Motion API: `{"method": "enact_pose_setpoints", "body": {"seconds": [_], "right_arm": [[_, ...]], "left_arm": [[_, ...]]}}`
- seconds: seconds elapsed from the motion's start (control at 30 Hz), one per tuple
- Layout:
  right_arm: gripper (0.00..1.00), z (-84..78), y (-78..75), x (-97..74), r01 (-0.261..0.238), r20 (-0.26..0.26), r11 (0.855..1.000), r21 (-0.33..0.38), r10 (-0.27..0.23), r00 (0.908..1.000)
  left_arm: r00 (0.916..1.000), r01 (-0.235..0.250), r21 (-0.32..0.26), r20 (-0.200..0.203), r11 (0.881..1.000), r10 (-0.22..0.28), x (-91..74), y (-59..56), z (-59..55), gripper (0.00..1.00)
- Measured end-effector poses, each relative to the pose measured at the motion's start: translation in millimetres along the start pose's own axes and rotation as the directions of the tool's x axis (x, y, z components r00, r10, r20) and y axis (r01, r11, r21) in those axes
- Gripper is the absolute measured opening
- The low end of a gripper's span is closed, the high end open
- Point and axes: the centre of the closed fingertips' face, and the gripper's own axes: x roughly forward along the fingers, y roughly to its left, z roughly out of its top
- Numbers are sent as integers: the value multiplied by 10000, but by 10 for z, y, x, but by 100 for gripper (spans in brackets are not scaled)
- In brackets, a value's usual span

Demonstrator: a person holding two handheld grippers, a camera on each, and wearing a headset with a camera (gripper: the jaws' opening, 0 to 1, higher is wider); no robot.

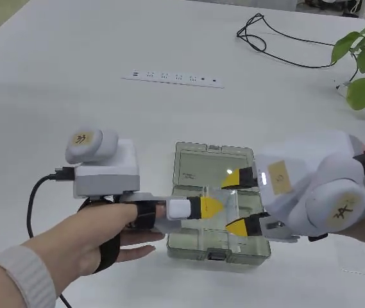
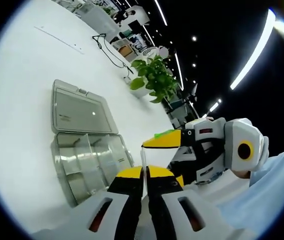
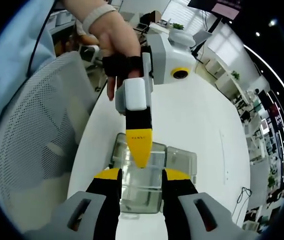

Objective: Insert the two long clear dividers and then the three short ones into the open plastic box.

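Left tongs (image 1: 210, 206) are pinching a clear divider (image 2: 142, 159). The left gripper view is showing it edge-on as a thin strip between the nearly closed jaws, while the head view is giving little more than a faint glint. Right tongs (image 3: 142, 175) are standing spread, with the left tongs' yellow tip pointing between them. Beneath both pairs, the open plastic box (image 1: 185, 240) is lying on the white tabletop (image 1: 73, 77), its lid (image 1: 195, 168) flat beyond them.
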Motion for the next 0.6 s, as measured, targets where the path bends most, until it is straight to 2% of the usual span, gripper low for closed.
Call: {"method": "enact_pose_setpoints", "body": {"seconds": [0.13, 0.3, 0.37, 0.5, 0.53, 0.6], "right_arm": [[32, -2, 13, -6, -49, -14, 10000, -6, 49, 10000], [32, -3, 26, 15, -77, -107, 10000, 43, 78, 9999], [33, -2, 20, 21, -98, -127, 9999, 77, 99, 9999], [44, 60, -52, -43, -125, 482, 9961, 872, 83, 9988], [43, 66, -74, -68, -157, 586, 9944, 1045, 96, 9982], [41, 65, -105, -118, -389, 798, 9861, 1613, 262, 9965]], "left_arm": [[9998, 177, -533, 79, 9984, -173, 3, -1, -17, 0], [9997, 215, -566, 154, 9982, -206, 2, 8, -23, 0], [9993, 290, -837, 241, 9961, -270, -5, 38, -14, 0], [9988, 306, -474, 392, 9984, -287, -47, 49, 29, 0], [9989, 299, -232, 355, 9993, -290, -58, 54, 32, 0], [9996, 250, 611, 120, 9978, -258, -82, 65, 20, 0]]}}
